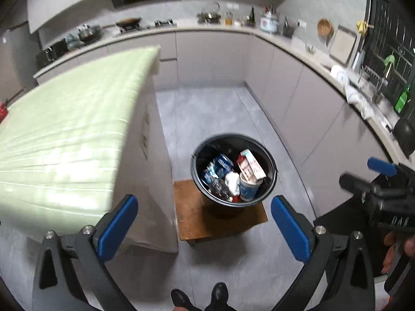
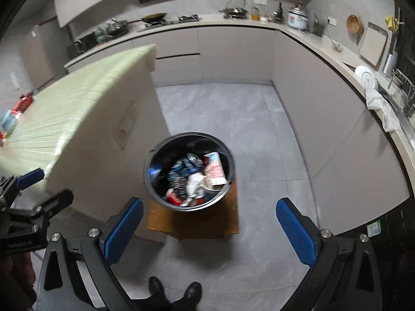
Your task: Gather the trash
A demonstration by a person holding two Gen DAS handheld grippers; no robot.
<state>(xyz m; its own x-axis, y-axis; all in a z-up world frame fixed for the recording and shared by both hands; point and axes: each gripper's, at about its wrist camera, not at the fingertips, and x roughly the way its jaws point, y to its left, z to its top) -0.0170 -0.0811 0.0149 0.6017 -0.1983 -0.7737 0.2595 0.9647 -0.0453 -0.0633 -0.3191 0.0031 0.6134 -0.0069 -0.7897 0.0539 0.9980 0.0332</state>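
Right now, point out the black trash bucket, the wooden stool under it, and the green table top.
black trash bucket (image 1: 272,164): left wrist view, right rim.
wooden stool (image 1: 186,220): left wrist view, bare seat left of the bucket.
green table top (image 2: 85,96): right wrist view, middle of the striped cover.

No readable text — print on the carton (image 1: 251,166) in the bin (image 1: 234,140) too blurred.

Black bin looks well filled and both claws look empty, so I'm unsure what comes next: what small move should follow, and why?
Probably swing the left claw back toward the green-topped table. Both claws hang open and empty above the black bin, while colourful items, likely more trash, sit at the table's far left end.
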